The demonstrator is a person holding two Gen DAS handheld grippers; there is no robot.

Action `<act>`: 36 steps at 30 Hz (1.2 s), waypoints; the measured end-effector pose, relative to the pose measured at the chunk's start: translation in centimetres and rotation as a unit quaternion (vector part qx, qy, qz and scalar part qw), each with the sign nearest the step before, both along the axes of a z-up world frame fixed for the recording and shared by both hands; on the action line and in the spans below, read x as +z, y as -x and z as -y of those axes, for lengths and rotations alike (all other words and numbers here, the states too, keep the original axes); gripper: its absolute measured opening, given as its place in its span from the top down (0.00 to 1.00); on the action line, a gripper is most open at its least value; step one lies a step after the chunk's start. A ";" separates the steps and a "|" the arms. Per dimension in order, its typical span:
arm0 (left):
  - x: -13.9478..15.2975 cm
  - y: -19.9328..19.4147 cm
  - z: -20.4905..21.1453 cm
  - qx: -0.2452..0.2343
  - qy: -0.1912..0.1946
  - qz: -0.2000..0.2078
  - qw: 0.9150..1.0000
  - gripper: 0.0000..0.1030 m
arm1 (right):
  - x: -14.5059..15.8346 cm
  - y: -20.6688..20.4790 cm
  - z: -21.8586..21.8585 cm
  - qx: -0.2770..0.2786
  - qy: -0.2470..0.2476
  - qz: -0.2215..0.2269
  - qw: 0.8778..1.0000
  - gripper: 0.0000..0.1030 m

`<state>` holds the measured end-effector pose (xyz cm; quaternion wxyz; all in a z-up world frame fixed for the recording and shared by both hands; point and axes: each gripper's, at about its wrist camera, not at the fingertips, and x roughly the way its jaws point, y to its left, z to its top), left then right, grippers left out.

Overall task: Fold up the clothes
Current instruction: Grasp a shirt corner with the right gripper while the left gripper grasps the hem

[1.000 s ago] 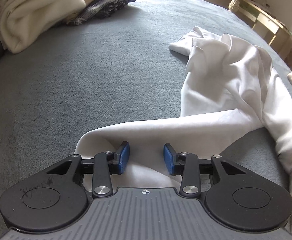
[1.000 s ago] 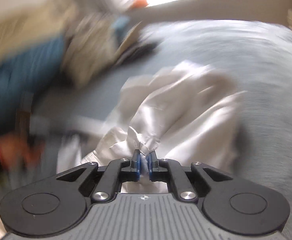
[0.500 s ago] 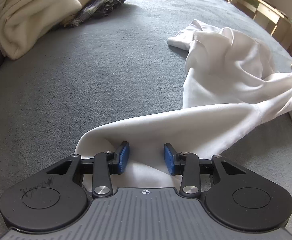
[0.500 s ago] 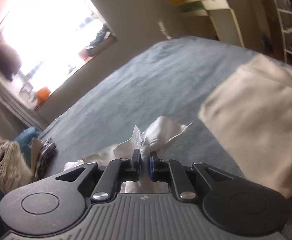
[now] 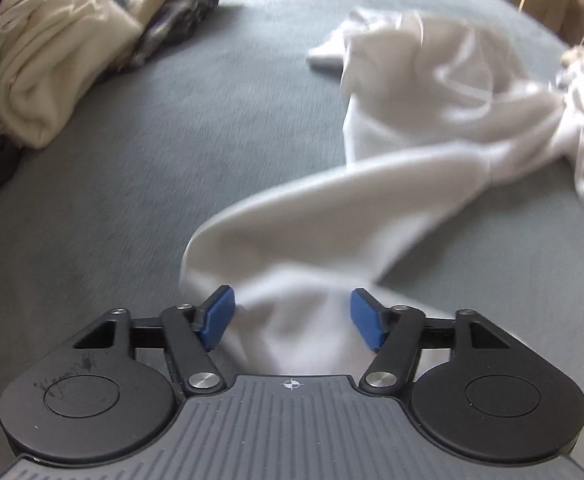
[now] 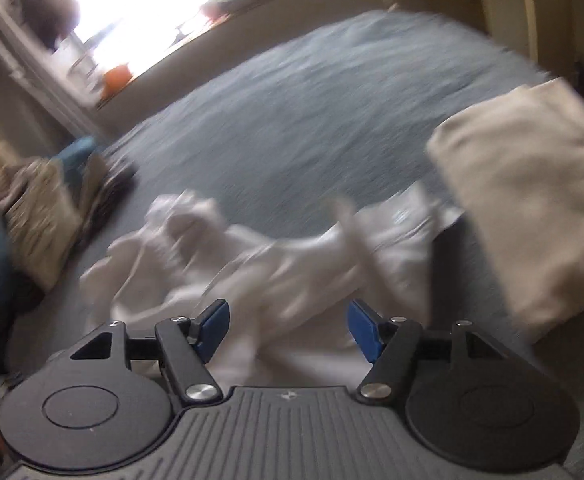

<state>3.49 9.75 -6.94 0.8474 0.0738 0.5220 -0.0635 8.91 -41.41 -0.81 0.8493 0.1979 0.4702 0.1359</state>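
Both jaws are opening: the right hand-held gripper (image 6: 288, 326) has let go of the white garment (image 5: 371, 200), the left hand-held gripper (image 5: 292, 318) likewise, so it lies spread for folding.

We can read no text, label, brand or number in either view; motion blur smears most surfaces.

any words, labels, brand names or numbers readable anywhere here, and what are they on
No readable text in either view.
Left gripper: a small crosshair mark on its grey body, no letters.
Right gripper: a small mark on its grey body, too blurred to read.
White garment: a pale patch, maybe a tag, too blurred to read.
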 end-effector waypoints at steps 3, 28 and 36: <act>-0.4 0.9 -0.9 0.032 0.015 -0.009 0.999 0.33 | -1.1 1.2 -3.6 0.081 -0.024 -0.063 0.994 0.25; 0.5 -3.9 -1.2 0.088 -0.033 0.145 0.985 1.00 | -7.1 3.2 -6.7 0.029 -0.119 -0.194 0.973 0.20; 2.7 -11.5 -5.8 0.162 -0.092 0.195 0.963 1.00 | -6.6 3.1 -7.9 0.058 -0.130 -0.202 0.969 0.19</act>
